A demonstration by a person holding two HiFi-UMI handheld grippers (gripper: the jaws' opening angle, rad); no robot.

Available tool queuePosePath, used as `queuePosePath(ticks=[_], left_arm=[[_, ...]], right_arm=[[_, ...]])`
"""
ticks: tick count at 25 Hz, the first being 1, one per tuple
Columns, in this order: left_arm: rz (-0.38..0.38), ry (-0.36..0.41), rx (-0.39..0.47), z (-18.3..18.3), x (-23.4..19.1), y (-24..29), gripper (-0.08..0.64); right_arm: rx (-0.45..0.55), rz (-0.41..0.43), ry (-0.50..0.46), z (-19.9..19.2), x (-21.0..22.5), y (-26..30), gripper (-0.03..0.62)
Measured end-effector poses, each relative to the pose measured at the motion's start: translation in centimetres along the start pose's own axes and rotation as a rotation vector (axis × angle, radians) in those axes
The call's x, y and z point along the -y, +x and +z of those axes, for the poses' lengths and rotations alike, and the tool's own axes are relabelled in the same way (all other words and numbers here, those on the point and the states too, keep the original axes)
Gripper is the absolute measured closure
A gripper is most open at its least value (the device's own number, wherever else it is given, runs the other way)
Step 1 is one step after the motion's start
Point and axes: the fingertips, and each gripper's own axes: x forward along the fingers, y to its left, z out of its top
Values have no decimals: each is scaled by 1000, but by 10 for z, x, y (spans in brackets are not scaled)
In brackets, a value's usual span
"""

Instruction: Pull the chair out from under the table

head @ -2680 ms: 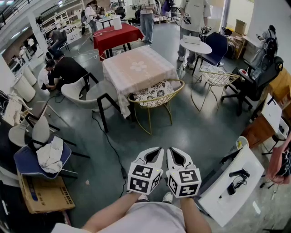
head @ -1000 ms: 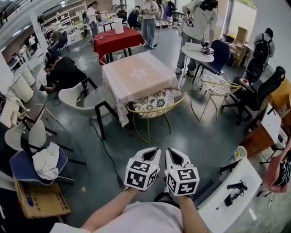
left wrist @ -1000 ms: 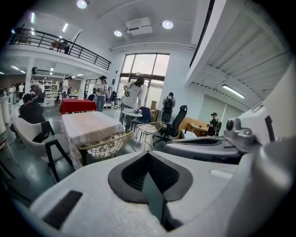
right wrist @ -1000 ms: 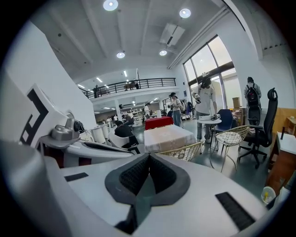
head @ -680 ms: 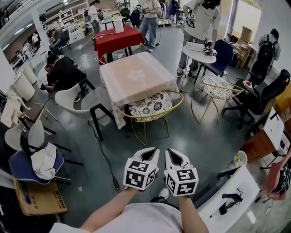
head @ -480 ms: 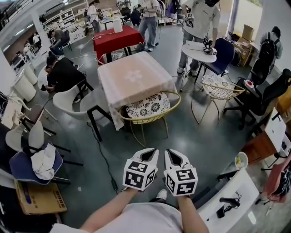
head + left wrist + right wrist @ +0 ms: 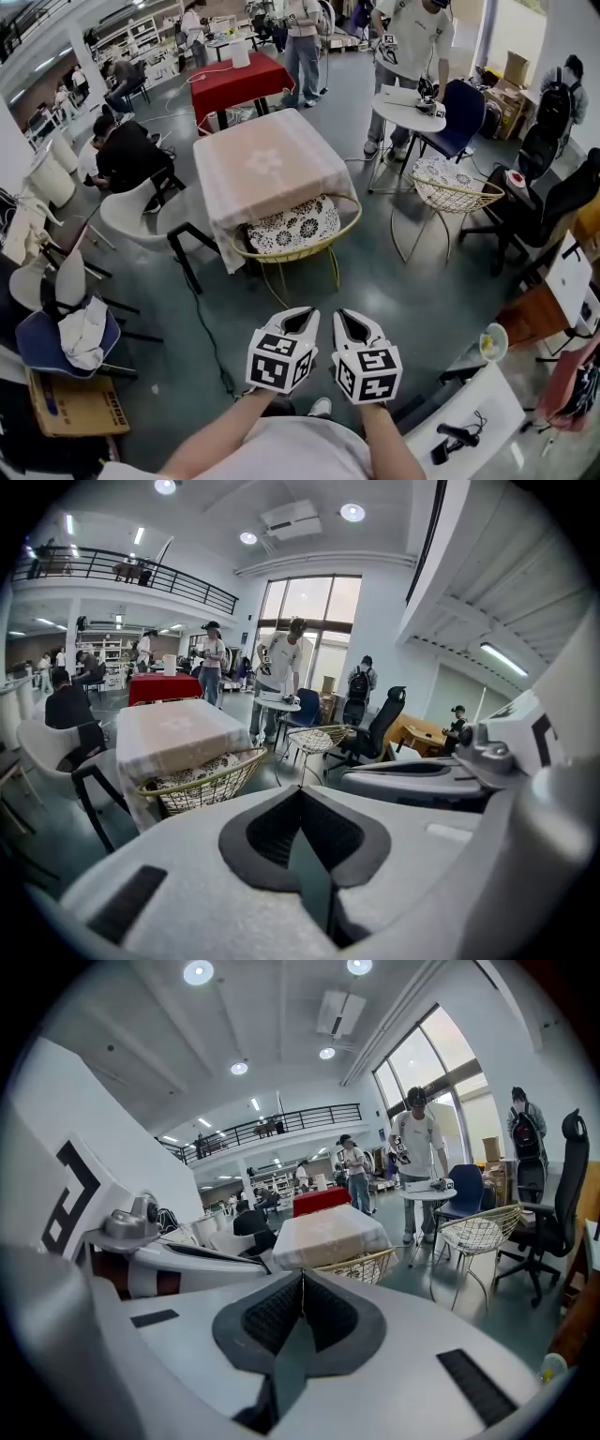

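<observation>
The left gripper (image 7: 300, 313) and the right gripper (image 7: 345, 315) are carried side by side in front of us. Each has its jaws fully together with nothing between them. Each gripper view confirms this, the pads meeting along a single line. Neither gripper touches anything.

The chair (image 7: 292, 228) has a gold wire frame and a patterned cushion. It stands at the near edge of the table (image 7: 265, 161), with its seat partly beneath the hanging tablecloth and its curved back rim facing us. It is well apart from both grippers, with bare floor between.

What has just changed is that we have moved closer to the chair. Compared with the earliest head view, the chair and table now sit lower and nearer in the picture and slightly further left. The grippers keep the same paired, closed posture. The chair has not moved relative to the table.

We judge that the approach is under way and the pull has not yet begun. The jaws must open before the back rim can be gripped. Do not confuse the target with the second wire chair (image 7: 452, 186), which stands off to the right.
</observation>
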Motion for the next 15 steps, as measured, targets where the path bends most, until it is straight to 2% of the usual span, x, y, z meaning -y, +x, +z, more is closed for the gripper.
queuePosePath(ticks=[7, 15], left_arm=[[0, -23, -17, 6, -13, 32, 557], [-33, -41, -32, 29, -49, 86, 557]], right_arm=[[-36, 0, -6, -1, 22, 24, 589], [-64, -8, -49, 18, 45, 82, 589]])
